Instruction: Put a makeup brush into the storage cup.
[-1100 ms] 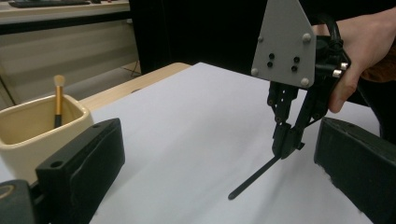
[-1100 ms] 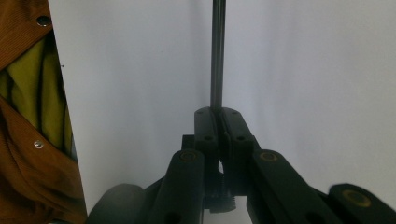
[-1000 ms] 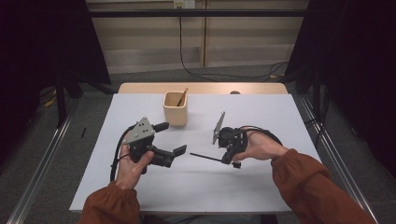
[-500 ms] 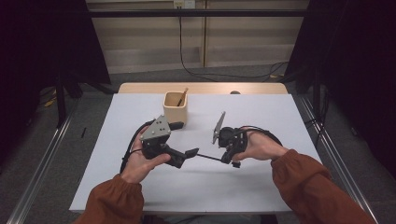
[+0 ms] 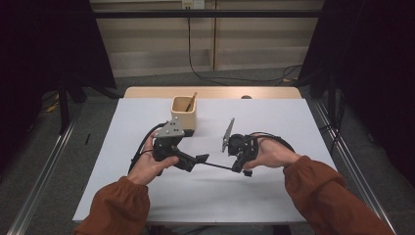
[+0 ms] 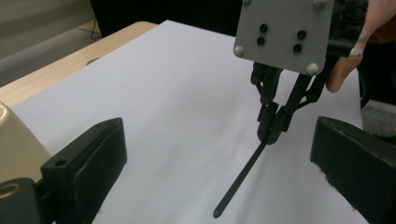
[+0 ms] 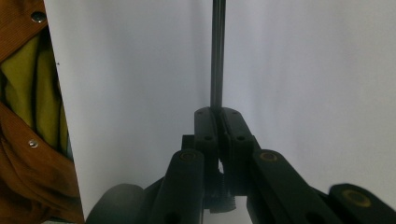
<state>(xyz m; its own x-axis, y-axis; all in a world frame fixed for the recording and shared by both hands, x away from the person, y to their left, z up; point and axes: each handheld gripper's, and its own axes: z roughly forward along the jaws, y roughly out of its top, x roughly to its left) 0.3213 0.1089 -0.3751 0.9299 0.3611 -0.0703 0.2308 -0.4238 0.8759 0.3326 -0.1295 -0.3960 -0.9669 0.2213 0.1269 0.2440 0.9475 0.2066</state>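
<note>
A thin black stick point(image 5: 218, 165) is held level over the white table, and my right gripper point(image 5: 236, 168) is shut on one end of it. The right gripper view has the stick point(image 7: 217, 56) running straight out from my right gripper's point(image 7: 217, 117) closed jaws. My left gripper point(image 5: 200, 159) is open and faces the stick's free end. In the left gripper view the stick point(image 6: 240, 179) points at me, its tip low between my left gripper's point(image 6: 222, 172) wide jaws and touching neither. The right gripper point(image 6: 272, 130) shows beyond.
A beige cup point(image 5: 183, 115) with a wooden stick point(image 5: 191, 102) in it stands just behind my left hand; its wall shows as the cup point(image 6: 14, 140) in the left gripper view. White table sheet point(image 5: 274, 122) covers the table. An orange sleeve point(image 7: 23, 140) is at the left.
My left gripper has moved right, toward the free end of the stick, and turned to face it. The right gripper and the stick have stayed put.
</note>
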